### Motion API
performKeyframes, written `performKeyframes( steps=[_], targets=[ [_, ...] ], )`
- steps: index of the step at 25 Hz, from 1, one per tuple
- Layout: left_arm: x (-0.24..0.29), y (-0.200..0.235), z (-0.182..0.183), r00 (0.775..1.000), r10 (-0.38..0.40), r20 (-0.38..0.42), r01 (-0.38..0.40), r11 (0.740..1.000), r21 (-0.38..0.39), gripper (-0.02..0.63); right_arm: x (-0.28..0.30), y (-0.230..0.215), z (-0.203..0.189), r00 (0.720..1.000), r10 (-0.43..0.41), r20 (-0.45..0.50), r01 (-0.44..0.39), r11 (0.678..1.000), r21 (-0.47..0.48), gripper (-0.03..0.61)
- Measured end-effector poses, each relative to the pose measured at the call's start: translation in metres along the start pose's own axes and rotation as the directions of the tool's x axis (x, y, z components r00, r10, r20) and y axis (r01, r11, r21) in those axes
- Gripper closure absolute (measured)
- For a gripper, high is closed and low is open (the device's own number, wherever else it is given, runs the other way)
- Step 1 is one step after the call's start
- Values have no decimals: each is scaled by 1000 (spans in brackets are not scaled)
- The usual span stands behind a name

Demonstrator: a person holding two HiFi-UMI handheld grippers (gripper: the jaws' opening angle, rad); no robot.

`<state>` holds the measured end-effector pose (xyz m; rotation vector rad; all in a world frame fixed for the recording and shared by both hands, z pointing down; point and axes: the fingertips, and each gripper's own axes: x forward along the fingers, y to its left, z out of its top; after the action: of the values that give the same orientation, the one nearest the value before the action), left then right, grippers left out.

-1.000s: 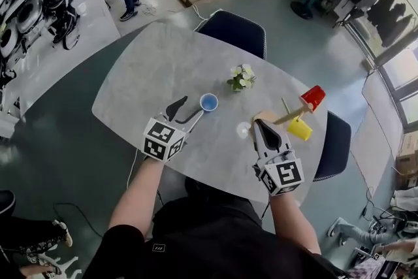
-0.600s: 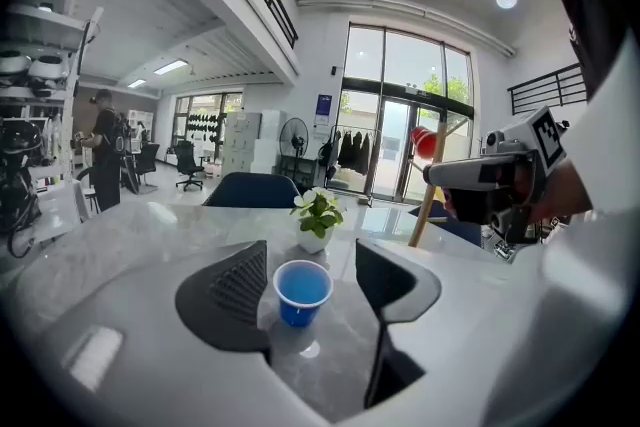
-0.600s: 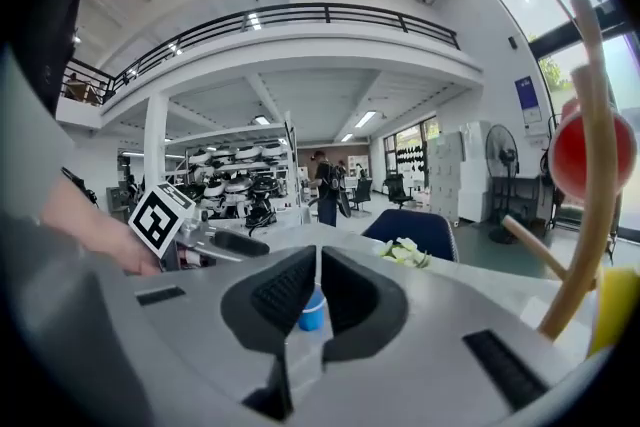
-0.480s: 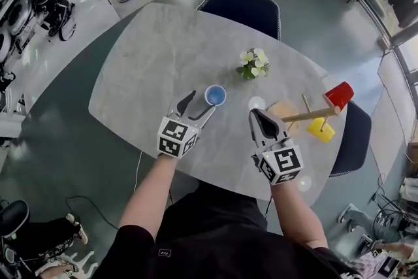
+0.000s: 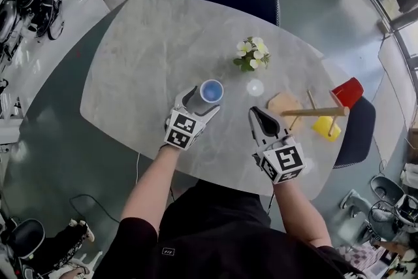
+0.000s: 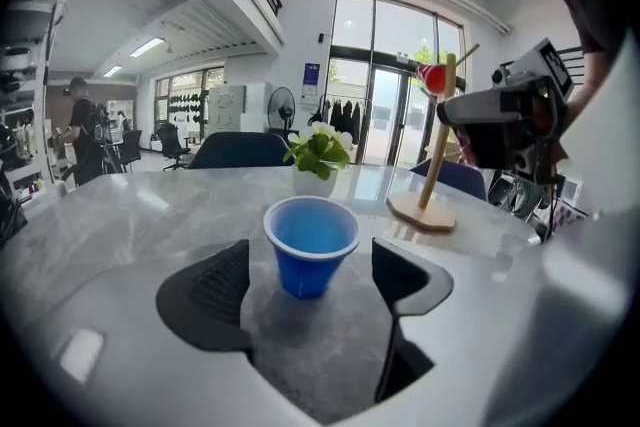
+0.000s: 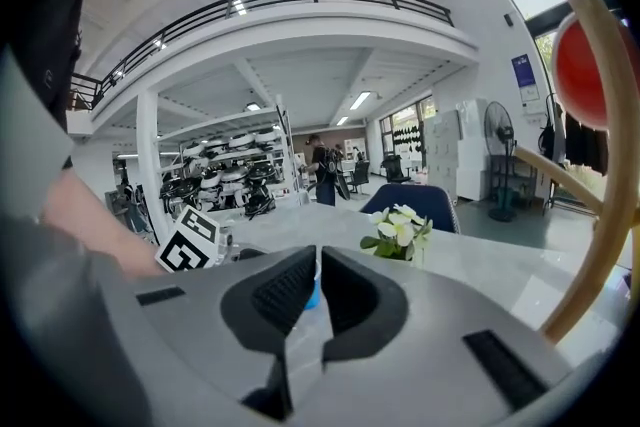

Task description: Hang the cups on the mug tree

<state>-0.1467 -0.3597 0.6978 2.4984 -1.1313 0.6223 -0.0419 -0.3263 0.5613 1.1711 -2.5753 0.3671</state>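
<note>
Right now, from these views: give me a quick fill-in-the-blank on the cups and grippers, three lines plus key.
1. The blue cup stands upright on the ___.
2. The red cup and the yellow cup hang on the ___.
3. The right gripper has its jaws ___, with nothing between them.

Missing words: table; mug tree; shut.

Side note: the left gripper is opening its jaws around the blue cup, pads not touching it.

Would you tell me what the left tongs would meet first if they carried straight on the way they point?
The left tongs would most likely meet the blue cup first: it stands upright between their opening jaws, untouched.
</note>
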Motion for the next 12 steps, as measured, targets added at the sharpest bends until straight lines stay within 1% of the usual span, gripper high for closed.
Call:
performKeyframes(
  steps=[3,5,8,9,12],
  targets=[
    [15,7,-12,997,43,-67,-41,999,22,244,0,3,-4,1000,7,-18,-7,1000,0,552],
    [21,7,-13,995,60,-84,-56,998,41,245,-4,7,-5,1000,14,-28,-14,1000,0,552],
    [29,0,-11,996,20,-83,-14,998,69,252,-12,12,-7,999,15,-43,-15,1000,-1,552],
    [30,-1,-10,997,12,-79,-6,997,76,293,-15,14,-7,999,12,-49,-12,1000,-3,552],
    [27,2,-3,997,29,-65,-23,996,91,307,-28,18,-9,998,-6,-61,5,1000,-8,552]
  ],
)
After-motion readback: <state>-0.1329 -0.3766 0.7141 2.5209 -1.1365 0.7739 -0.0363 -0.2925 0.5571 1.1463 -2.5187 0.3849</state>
